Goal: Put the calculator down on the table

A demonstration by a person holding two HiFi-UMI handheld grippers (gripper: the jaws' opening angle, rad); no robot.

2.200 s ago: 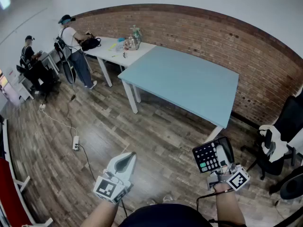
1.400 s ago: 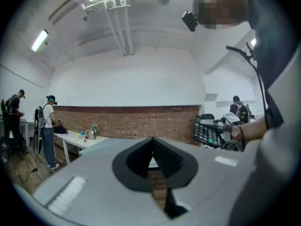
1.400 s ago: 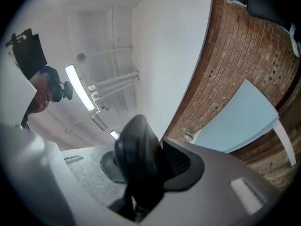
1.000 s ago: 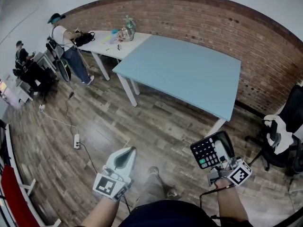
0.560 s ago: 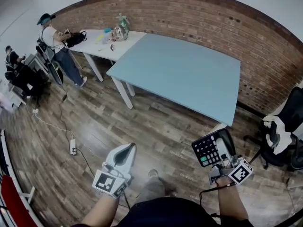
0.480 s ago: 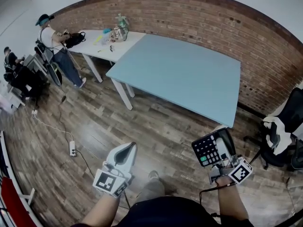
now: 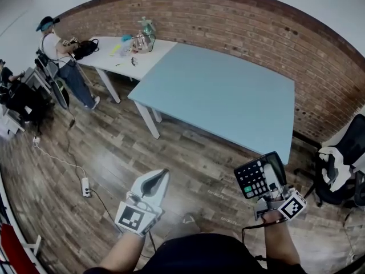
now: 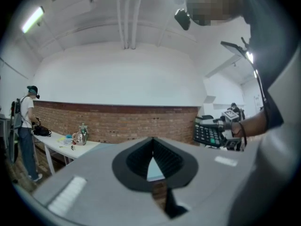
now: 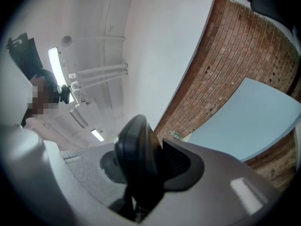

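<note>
A black calculator (image 7: 255, 178) with white and green keys stands on edge in my right gripper (image 7: 268, 177), which is shut on it, above the wooden floor just short of the light blue table (image 7: 228, 96). In the right gripper view the calculator's dark rounded edge (image 9: 137, 149) sits between the jaws, with the blue table (image 9: 254, 121) beyond. My left gripper (image 7: 153, 186) hangs over the floor at the lower left, jaws shut and holding nothing. From the left gripper view the calculator (image 8: 208, 133) shows off to the right.
A white table (image 7: 128, 53) with a kettle and small items adjoins the blue one at the far left, and a person (image 7: 57, 47) stands by it. A black office chair (image 7: 342, 164) stands at the right. A power strip (image 7: 85, 187) and cable lie on the floor. Behind runs a brick wall (image 7: 245, 21).
Both grippers have travelled forward, so the blue table's near edge is closer. The calculator stays clamped in the right gripper and the left stays shut.
</note>
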